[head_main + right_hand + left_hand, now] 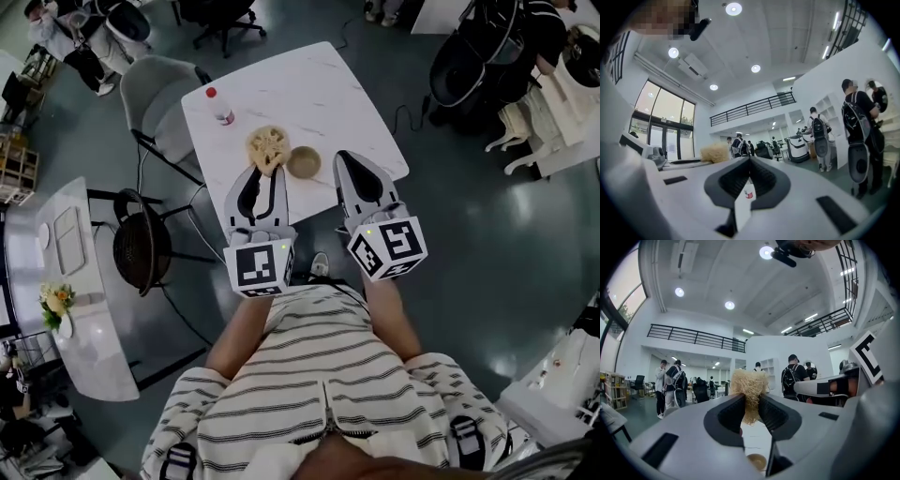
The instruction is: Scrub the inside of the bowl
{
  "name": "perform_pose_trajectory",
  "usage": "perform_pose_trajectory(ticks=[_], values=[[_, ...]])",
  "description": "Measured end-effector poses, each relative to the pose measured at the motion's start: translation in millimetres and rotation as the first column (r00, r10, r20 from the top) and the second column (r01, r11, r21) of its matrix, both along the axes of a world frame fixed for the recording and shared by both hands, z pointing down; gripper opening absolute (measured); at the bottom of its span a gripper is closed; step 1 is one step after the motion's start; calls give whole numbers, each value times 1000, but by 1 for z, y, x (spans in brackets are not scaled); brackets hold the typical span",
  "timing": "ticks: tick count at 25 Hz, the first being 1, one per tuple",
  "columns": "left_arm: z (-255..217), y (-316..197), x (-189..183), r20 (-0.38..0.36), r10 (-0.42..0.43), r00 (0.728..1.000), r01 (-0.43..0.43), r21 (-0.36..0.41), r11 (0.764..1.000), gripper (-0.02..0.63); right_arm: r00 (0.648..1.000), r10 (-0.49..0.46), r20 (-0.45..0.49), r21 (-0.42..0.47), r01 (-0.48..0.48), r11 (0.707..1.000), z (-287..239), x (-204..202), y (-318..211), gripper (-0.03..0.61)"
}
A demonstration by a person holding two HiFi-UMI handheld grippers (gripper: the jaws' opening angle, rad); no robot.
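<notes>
Scrubber fibres fill the gap of the left gripper [751, 404]. Its jaws are clenched on a straw-coloured, tangled scrubber [749, 389], with the pads pressing its lower part from both sides. The bushy top stands out beyond and above the tips.

In the head view the left gripper [266, 172] reaches forward. The scrubber [267, 146] sticks out past its tips, over the near part of a white marbled worktop [323, 89].

The right gripper [750, 161] has its jaws pressed together, with nothing between the pads. From the head view the right gripper [343, 157] lies beside the left one, and the two point much the same way with a gap between their tips.

The bowl [304, 161] is small, round and tan. It sits on the worktop in the space between the two pairs of jaws, just to the right of the scrubber. In the left gripper view the bowl [756, 460] shows low down, beneath the jaws and clear of the scrubber.

A clear bottle [220, 108] with a red cap stands farther out, ahead of the left jaws and off to their left. In the right gripper view the bottle [748, 192] appears below the closed tips. The person holding both grippers wears a striped top [319, 394].
</notes>
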State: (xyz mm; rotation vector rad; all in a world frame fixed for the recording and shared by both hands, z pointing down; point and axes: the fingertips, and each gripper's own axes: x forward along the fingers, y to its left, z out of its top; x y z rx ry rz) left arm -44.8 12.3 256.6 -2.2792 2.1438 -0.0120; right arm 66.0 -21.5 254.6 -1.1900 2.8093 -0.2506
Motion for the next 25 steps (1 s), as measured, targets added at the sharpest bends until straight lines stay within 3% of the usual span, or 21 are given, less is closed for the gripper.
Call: perform_pose_trajectory(ticks=[13,25], values=[[27,-82,-29,23,2,1000,0,-79,997,86,997,-49,-61,-118,41,992,33,-32,-85,14],[91,-118,-40,-14,47,999,-49,-200,979,86,984,-67,-168,-293,15,956,107,-46,-117,14]])
